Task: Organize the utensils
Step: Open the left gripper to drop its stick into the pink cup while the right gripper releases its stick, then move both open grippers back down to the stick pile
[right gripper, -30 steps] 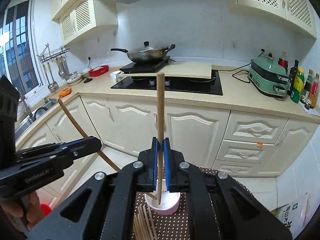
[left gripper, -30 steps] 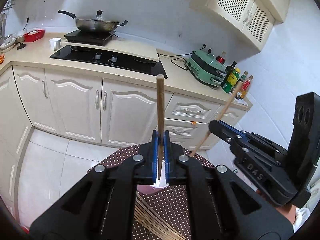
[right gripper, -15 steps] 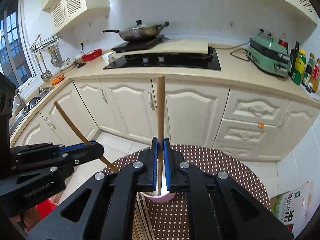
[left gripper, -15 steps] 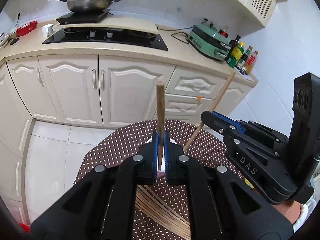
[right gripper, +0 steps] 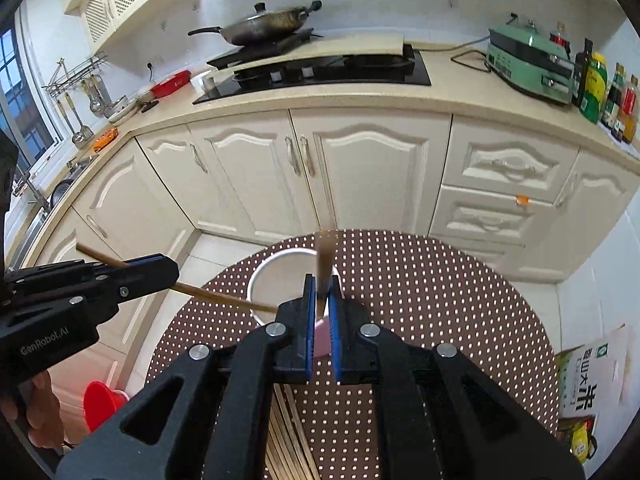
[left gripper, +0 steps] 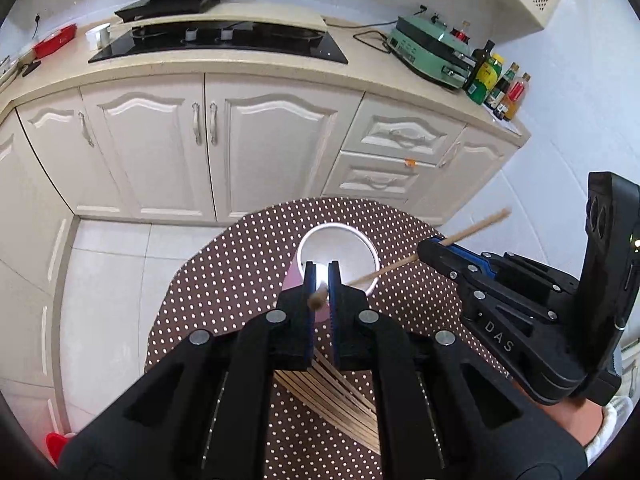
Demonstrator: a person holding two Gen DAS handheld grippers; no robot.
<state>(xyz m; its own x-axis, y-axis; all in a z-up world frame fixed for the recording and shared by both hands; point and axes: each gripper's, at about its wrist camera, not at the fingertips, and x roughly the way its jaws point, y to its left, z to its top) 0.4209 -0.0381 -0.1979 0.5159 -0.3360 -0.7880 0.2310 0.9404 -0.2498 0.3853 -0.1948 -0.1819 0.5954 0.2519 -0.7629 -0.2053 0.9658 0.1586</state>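
Above the far edge of the round polka-dot table [left gripper: 224,280], both chopsticks are converging on the pink cup [left gripper: 340,256]! The left hand-held gripper [left gripper: 321,280] is clamped tight on its chopstick [left gripper: 319,298], which points almost straight at the camera, tip aimed into the cup just ahead. The right hand-held gripper [right gripper: 322,296], equally pinched shut on the other chopstick [right gripper: 324,258], sits just as close, its stick slanting steeply towards the white rim. Neither hand has the edge; the cup mouth lies directly below and ahead of both. A fan of loose chopsticks [left gripper: 332,396] waits at the near edge. Cream kitchen cabinets [right gripper: 320,176] and a tiled floor [left gripper: 100,280] lie beyond.
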